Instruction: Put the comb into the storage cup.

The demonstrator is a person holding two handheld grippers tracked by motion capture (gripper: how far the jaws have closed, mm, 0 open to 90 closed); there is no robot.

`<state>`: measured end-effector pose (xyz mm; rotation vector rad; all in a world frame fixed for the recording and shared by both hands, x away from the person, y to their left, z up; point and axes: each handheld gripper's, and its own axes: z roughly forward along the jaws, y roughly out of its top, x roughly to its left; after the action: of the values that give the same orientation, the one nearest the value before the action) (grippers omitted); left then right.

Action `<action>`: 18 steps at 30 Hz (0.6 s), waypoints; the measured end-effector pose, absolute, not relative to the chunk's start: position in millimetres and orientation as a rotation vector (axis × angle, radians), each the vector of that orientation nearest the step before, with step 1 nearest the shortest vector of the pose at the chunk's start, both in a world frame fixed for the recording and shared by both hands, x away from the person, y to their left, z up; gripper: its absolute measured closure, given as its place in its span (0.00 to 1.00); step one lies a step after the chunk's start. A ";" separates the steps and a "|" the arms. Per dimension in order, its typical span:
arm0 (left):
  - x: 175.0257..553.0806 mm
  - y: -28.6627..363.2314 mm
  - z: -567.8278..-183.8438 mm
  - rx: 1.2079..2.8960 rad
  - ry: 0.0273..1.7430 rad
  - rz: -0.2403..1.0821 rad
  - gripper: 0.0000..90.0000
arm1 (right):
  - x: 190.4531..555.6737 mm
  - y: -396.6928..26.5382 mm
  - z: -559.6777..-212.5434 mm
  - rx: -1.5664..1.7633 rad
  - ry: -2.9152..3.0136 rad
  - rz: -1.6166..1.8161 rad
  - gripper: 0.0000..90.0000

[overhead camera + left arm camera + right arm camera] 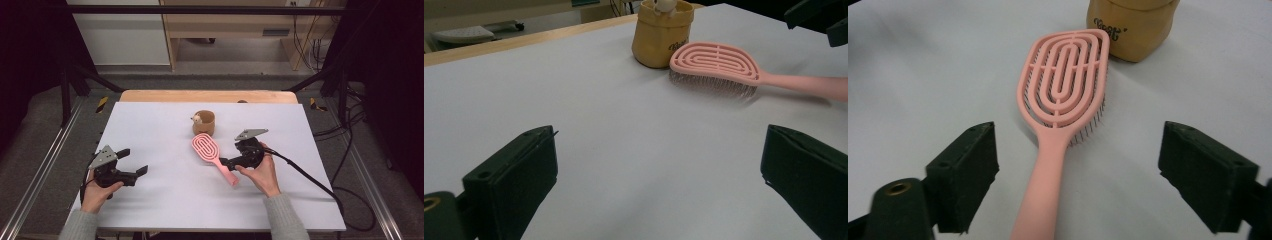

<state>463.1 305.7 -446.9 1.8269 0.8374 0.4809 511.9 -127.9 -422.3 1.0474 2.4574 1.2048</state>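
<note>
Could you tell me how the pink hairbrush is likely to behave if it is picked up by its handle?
The hairbrush looks like rigid plastic with an open, slotted head, so probably stiff and light. Its smooth, narrow handle might slip or twist between the pads.

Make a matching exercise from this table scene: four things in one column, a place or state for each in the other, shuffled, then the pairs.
Things:
1. hairbrush
2. pouch
3. left gripper
4. right gripper

States:
A. tan, upright, behind the brush head
B. open, over bare white table, away from the brush
C. pink, lying bristles down
D. open, fingers either side of the brush handle, not pressing it

Pairs: 1-C, 2-A, 3-B, 4-D
</note>
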 end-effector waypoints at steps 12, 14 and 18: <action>463.3 305.3 -447.2 1.829 0.838 0.480 0.02 | 510.8 -124.8 -423.3 1.007 2.432 1.188 0.07; 463.3 305.4 -447.1 1.829 0.838 0.480 0.02 | 510.9 -122.6 -423.3 1.014 2.432 1.174 0.07; 463.3 305.2 -447.2 1.829 0.838 0.480 0.02 | 510.7 -116.0 -422.6 0.997 2.442 1.162 0.07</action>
<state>463.3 305.2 -447.2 1.8293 0.8379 0.4803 510.7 -116.0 -422.6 0.9968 2.4420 1.1616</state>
